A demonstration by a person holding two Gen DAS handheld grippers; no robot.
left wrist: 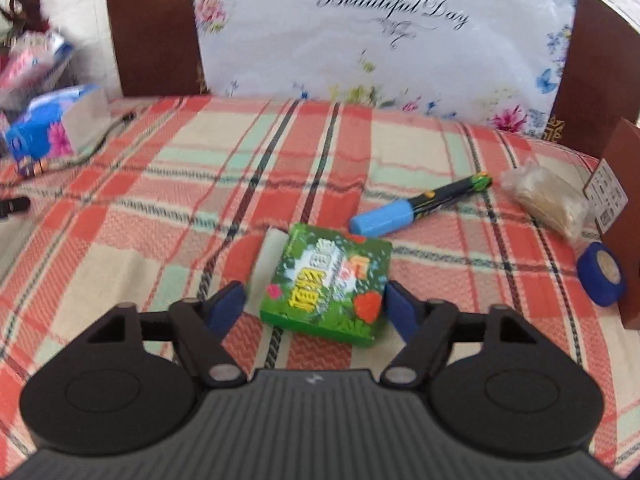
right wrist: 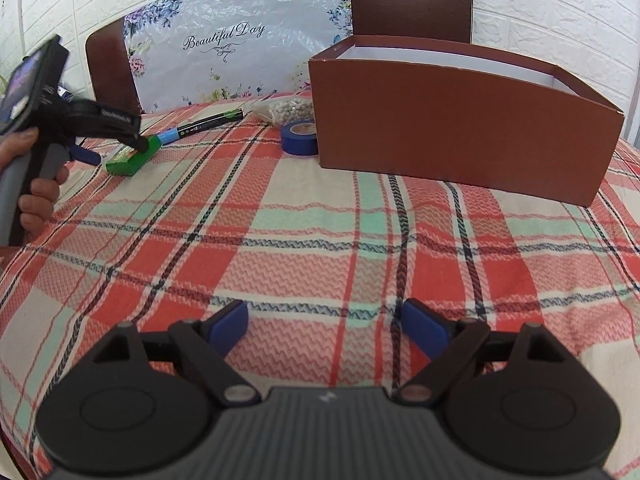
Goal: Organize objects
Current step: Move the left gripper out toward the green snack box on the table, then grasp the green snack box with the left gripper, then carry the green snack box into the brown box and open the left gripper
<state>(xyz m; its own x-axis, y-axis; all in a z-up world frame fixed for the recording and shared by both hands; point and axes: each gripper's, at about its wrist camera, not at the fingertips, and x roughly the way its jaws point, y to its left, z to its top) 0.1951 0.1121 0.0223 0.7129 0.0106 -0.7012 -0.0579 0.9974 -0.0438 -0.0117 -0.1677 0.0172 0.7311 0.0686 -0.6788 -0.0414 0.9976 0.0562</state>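
Note:
A flat green box (left wrist: pixel 330 282) lies on the plaid tablecloth. My left gripper (left wrist: pixel 316 308) is open, its blue pads on either side of the box's near end, not closed on it. The box also shows in the right wrist view (right wrist: pixel 130 158), with the left gripper (right wrist: pixel 104 140) over it. Beyond it lie a blue-capped marker (left wrist: pixel 416 204), a clear bag of beads (left wrist: pixel 548 200) and a blue tape roll (left wrist: pixel 602 274). A brown open box (right wrist: pixel 460 136) stands at the right. My right gripper (right wrist: pixel 324 330) is open and empty above the cloth.
Two dark chair backs (right wrist: pixel 410 2) and a plastic-wrapped flowered sheet (right wrist: pixel 224 48) stand behind the table. Tissue packs (left wrist: pixel 48 128) lie at the far left. A black cable (left wrist: pixel 100 140) runs near them.

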